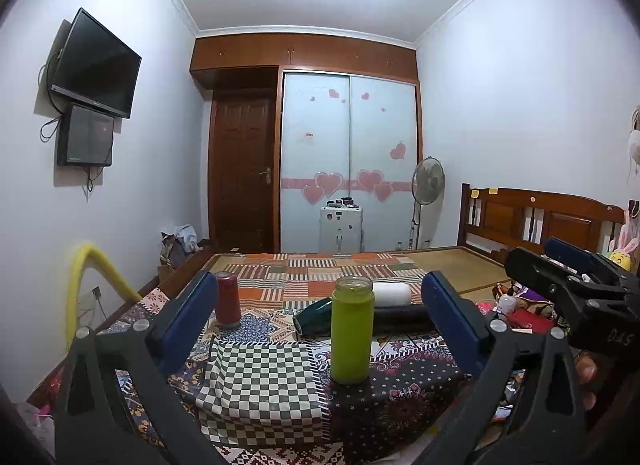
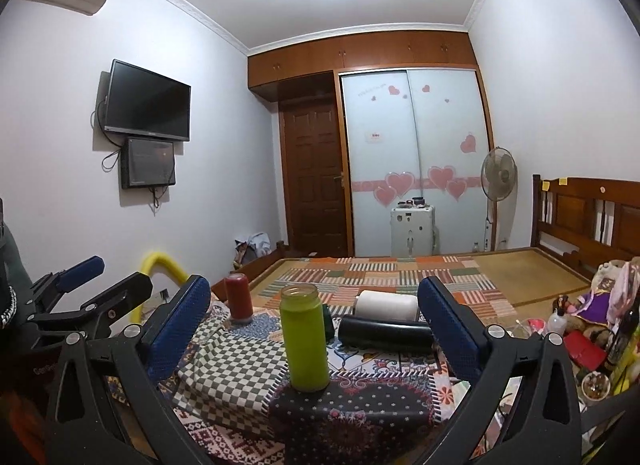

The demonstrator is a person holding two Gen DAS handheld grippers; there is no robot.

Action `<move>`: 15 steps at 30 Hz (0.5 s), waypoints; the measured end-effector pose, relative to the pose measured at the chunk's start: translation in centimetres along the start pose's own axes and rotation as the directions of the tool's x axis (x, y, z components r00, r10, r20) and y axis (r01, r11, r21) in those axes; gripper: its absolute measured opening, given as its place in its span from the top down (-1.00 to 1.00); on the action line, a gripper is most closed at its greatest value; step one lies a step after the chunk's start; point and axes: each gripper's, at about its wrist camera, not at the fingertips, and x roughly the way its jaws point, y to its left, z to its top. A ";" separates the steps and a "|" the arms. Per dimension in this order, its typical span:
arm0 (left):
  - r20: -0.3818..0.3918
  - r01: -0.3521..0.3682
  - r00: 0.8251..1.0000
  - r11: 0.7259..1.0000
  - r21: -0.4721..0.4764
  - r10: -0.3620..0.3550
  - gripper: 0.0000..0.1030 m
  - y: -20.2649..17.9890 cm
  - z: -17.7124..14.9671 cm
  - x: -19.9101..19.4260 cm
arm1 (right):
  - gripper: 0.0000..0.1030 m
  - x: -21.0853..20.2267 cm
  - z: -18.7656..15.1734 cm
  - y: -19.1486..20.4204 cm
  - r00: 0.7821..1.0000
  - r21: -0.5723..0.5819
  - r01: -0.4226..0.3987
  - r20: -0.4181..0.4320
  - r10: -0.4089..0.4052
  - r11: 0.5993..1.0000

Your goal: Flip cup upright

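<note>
A lime-green cup (image 1: 352, 331) stands upright, mouth up, on the patterned cloth; it also shows in the right wrist view (image 2: 304, 337). A red cup (image 1: 228, 299) (image 2: 239, 299) stands mouth down behind it to the left. A black cup (image 1: 402, 319) (image 2: 386, 335), a white cup (image 1: 392, 295) (image 2: 386, 305) and a dark green cup (image 1: 314, 317) lie on their sides behind it. My left gripper (image 1: 324, 329) is open, jaws either side of the green cup and nearer than it. My right gripper (image 2: 316, 329) is open and empty, also short of it.
The cups rest on a bed with patchwork cloths (image 1: 260, 385). Toys and clutter (image 2: 592, 325) lie at the right. A yellow tube (image 1: 86, 277) arches at the left. A fan (image 1: 428, 185) and a white box (image 1: 340, 229) stand by the wardrobe.
</note>
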 end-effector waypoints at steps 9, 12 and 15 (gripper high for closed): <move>-0.003 -0.002 1.000 1.000 -0.001 0.002 -1.00 -0.1 -0.3 0.4 | -1.00 -0.1 0.1 0.0 1.000 0.004 0.001 -0.009 -0.001 1.000; -0.004 -0.001 1.000 1.000 0.000 0.001 -1.00 0.0 -0.3 0.4 | -1.00 0.0 0.2 0.0 1.000 0.003 0.000 -0.009 0.000 1.000; -0.002 -0.002 1.000 1.000 0.000 0.002 -1.00 0.0 -0.4 0.5 | -1.00 0.0 0.2 0.0 1.000 0.002 0.000 -0.010 0.000 1.000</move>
